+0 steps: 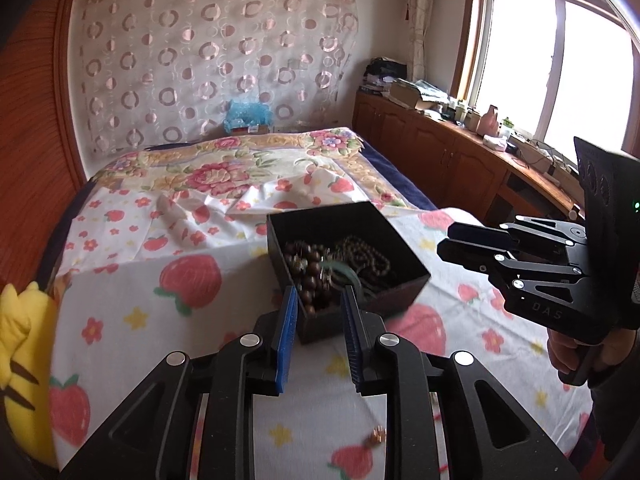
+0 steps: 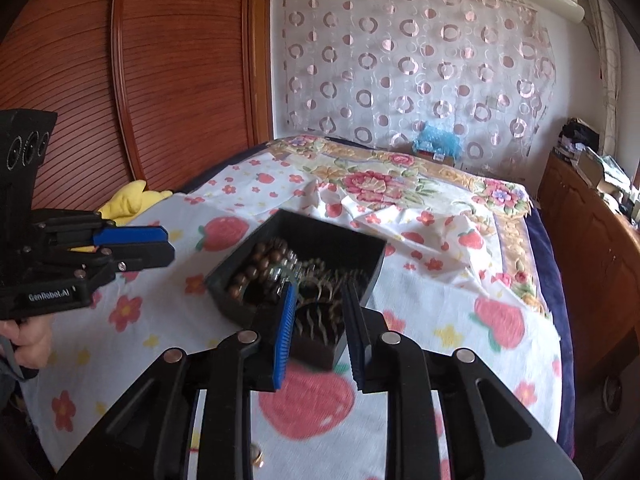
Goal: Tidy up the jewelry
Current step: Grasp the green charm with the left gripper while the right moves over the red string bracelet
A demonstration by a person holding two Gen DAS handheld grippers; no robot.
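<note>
While the black jewelry box (image 1: 348, 256), filled with wooden bead bracelets (image 1: 310, 276), rests on the strawberry-print bedsheet (image 1: 132, 280), both hand-held grippers hover nearby. The left hand-held gripper (image 1: 319, 300) and right hand-held gripper (image 2: 319, 300) stand part-open, holding nothing. A yellow plush toy (image 1: 20, 360) lies at the bed's edge.

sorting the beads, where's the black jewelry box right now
The open black jewelry box sits on the strawberry-print sheet, centred just ahead of both grippers in both wrist views, beads inside.

"GenRobot.AI" marks the left gripper (image 2: 132, 246); "DAS" marks the right gripper (image 1: 472, 242)
</note>
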